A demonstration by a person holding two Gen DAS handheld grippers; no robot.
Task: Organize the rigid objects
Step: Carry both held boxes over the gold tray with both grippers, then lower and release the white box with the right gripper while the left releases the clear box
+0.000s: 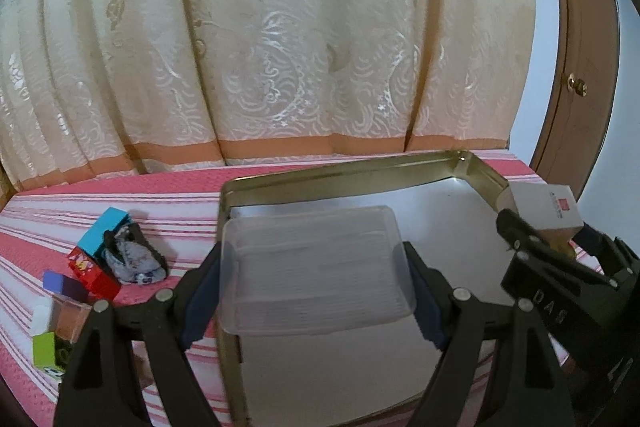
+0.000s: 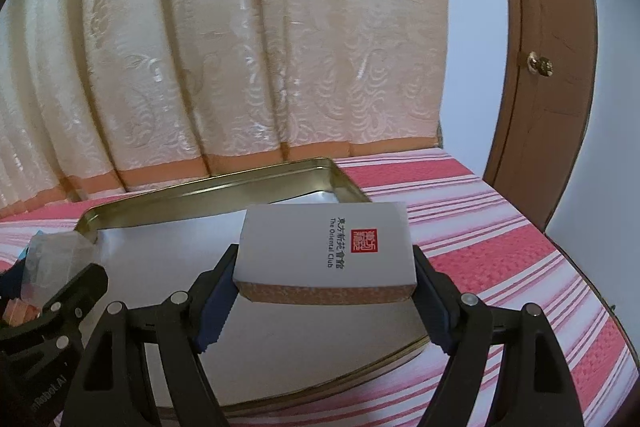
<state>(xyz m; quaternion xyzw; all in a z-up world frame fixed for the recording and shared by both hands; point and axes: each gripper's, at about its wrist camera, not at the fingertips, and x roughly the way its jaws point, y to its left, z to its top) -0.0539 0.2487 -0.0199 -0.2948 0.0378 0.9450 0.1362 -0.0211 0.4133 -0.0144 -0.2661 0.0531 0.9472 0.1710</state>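
Note:
My left gripper (image 1: 316,269) is shut on a translucent plastic box (image 1: 312,243), its blue pads pressing both short sides. It holds the box over the near left part of a gold metal tin (image 1: 344,167). My right gripper (image 2: 326,261) is shut on a white box (image 2: 324,243) with a red seal and an orange-patterned side. That box hangs over the tin's (image 2: 208,191) right half. In the left wrist view the right gripper (image 1: 548,233) and its white box (image 1: 544,207) show at the tin's far right corner. The right wrist view has the left gripper (image 2: 48,275) and its plastic box (image 2: 56,251) at lower left.
Left of the tin, on the pink striped cloth (image 1: 180,195), lie a blue box (image 1: 106,231), a red box (image 1: 94,275), a grey cloth pouch (image 1: 134,255), a purple block (image 1: 64,285) and a green box (image 1: 46,349). A cream curtain (image 1: 280,47) hangs behind. A wooden door (image 2: 552,87) stands at right.

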